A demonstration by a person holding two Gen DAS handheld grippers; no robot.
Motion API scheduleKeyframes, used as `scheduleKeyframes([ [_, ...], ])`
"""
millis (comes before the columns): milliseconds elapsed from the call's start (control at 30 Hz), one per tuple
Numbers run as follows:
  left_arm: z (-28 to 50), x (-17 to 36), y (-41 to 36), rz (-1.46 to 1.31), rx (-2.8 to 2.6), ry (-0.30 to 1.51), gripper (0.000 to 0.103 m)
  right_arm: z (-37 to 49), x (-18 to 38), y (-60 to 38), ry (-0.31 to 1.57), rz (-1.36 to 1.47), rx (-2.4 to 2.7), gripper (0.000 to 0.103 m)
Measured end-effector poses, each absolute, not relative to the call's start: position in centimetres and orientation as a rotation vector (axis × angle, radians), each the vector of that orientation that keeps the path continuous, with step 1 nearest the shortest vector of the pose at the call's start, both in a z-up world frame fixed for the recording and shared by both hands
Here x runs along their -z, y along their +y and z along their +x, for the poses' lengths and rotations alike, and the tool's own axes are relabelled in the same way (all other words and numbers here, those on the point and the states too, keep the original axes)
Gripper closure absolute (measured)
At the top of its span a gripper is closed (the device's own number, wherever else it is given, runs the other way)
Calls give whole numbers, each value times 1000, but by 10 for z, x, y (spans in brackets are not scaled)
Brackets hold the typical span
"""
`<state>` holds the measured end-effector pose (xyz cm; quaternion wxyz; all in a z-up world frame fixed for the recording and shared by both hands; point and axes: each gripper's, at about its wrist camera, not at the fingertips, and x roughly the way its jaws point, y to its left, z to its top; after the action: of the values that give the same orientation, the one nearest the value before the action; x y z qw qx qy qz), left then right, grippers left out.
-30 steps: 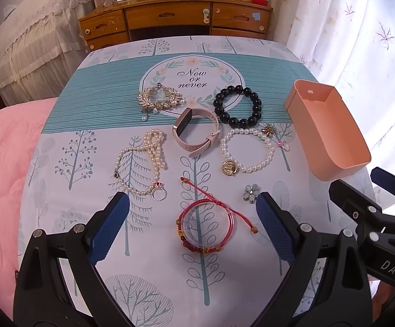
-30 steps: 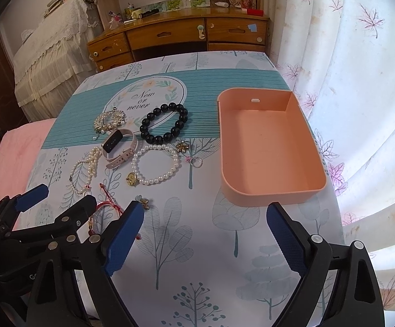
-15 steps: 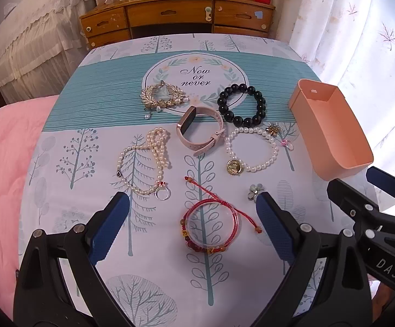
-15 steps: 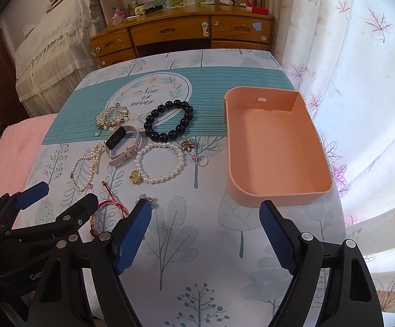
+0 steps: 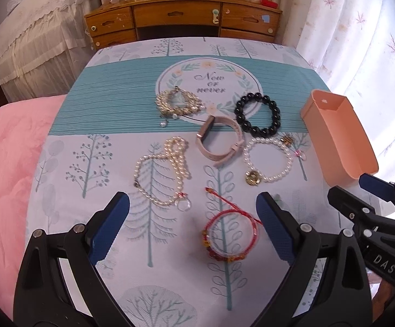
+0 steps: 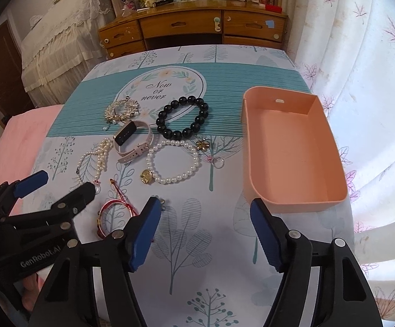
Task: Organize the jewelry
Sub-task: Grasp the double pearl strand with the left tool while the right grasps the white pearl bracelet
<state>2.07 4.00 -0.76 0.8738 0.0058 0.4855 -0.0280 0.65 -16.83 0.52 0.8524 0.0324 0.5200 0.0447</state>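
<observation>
Change: your right gripper (image 6: 203, 229) is narrowing its jaws over bare cloth, nothing between them.
Meaning: you are likely readying a pick.
Left gripper (image 5: 192, 231): spread wide, empty, framing the red cord bracelet (image 5: 230, 235).
Jewelry: lying loose beside the empty peach plastic tray (image 6: 292, 152).

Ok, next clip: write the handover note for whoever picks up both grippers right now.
Left gripper: open, empty, hovering over the red cord bracelet with amber beads.
Right gripper: open, nothing between its fingers; its jaws have just been closing. It hangs over bare cloth beside the near corner of the peach plastic tray.
On the tree-print tablecloth: black bead bracelet, white pearl bracelet with gold charm, pink smart band, pearl necklace, gold leaf bracelet, small gold flower charm, small ring.
Done: nothing; the tray is empty.
Left: move every piece into the tray.
</observation>
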Motion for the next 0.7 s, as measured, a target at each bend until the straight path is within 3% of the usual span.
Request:
scheduleKeyframes([
  [333, 59, 18, 115, -52, 32, 1084, 10, 68, 9, -156, 1231, 158, -220, 56],
  [433, 71, 31, 133, -60, 48, 1138, 25, 89, 19, -151, 1284, 181, -242, 64],
  [700, 95, 59, 135, -3, 117, 1240, 34, 132, 51, -153, 1401, 217, -237, 70],
])
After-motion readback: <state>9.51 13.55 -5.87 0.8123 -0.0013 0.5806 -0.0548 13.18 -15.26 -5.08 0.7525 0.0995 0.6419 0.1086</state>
